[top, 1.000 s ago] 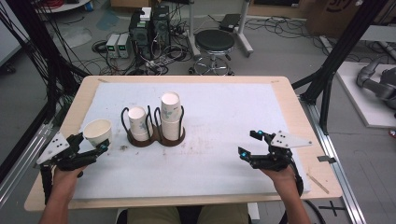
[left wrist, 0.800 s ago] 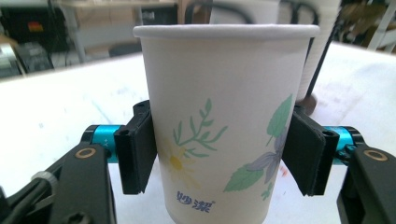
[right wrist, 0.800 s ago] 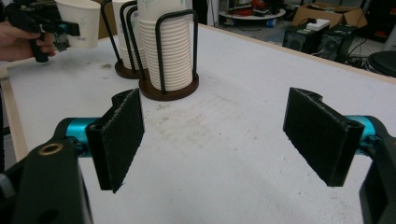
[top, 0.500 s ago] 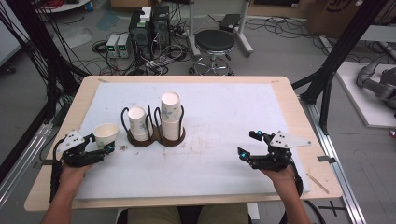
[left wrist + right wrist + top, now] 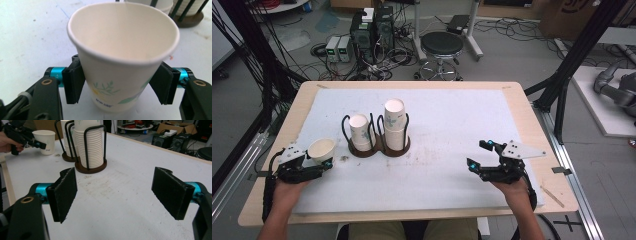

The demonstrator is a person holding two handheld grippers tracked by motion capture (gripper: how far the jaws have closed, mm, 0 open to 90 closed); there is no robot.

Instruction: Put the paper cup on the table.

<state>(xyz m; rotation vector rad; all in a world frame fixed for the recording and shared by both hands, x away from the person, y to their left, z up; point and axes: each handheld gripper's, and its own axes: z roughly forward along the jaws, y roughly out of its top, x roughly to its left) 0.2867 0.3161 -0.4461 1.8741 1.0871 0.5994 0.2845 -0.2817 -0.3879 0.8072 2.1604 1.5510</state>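
One paper cup (image 5: pixel 122 53) is the thing in play here, a plain white one with a rolled rim and some green leaf print plus small lettering low on its side. It stands upright, mouth open to the ceiling, nothing visible inside. The left gripper (image 5: pixel 314 167) has it: in the left gripper view the two black pads (image 5: pixel 73 83) sit on either side of the lower half of the cup, touching the wall, and the jaws have just been closing in on it a bit more. So it's clamped on the cup near the left front edge of the table (image 5: pixel 522 107).

Just to the right of the cup is a dark wooden holder (image 5: pixel 379 146) with black wire loops, carrying two stacks of the same cups, the right stack (image 5: pixel 395 122) taller than the left one (image 5: pixel 360 131). The cup is near the holder but not touching it.

The right gripper (image 5: pixel 482 155) is way over on the other side, well apart from all that, jaws spread wide with nothing between them, just the white sheet (image 5: pixel 120 192) under it, which looks a bit scuffed and smudged.

Around the table: a black stool (image 5: pixel 441 47), computer boxes (image 5: pixel 372 30), lots of cables on the grey floor.
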